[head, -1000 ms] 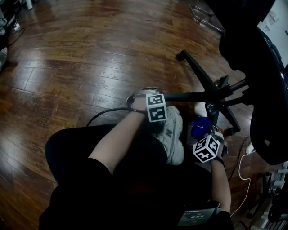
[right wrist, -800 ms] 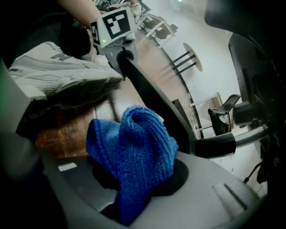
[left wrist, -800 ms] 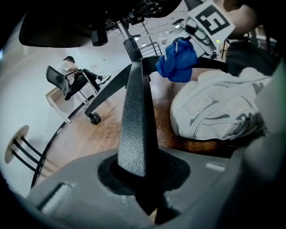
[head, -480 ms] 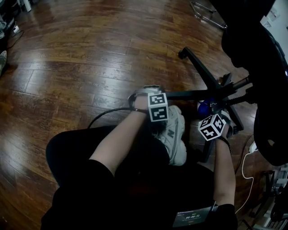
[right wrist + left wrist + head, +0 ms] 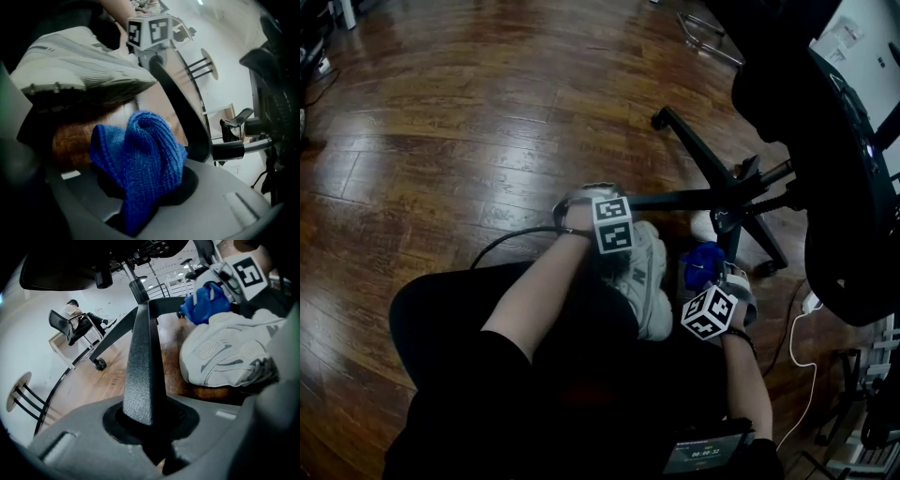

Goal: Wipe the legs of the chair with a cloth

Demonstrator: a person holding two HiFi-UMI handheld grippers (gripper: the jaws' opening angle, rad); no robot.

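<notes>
**Cloth gripped beside the chair base, one leg clamped**

On the wooden floor [image 5: 441, 112], a black office chair [image 5: 839, 178] stood at the right of the head view, its star-shaped base spreading out toward a seated person. The left gripper [image 5: 619, 204] was closed on the outer end of the chair leg [image 5: 680, 199] that ran level across the head view. Its own view showed that rough black leg [image 5: 143, 376] wedged between its jaws, which stood only a little apart, with the pads against it.

The right gripper [image 5: 717, 286] sat lower and closer to the person, just below the hub of the base. Its jaws were clamped on a bunched blue cloth [image 5: 140, 159], which bulged up out of the grip in thick folds. From above, the cloth [image 5: 703, 261] lay close beside the short leg pointing toward the person. Whether it touched that leg could not be made out.

A white sneaker [image 5: 645, 277] rested on the floor between the two grippers, its toe near the clamped leg. A black cable [image 5: 502, 242] curved across the boards at the person's left. A white cable [image 5: 802, 342] trailed along the floor at the right, under the seat's edge.
</notes>
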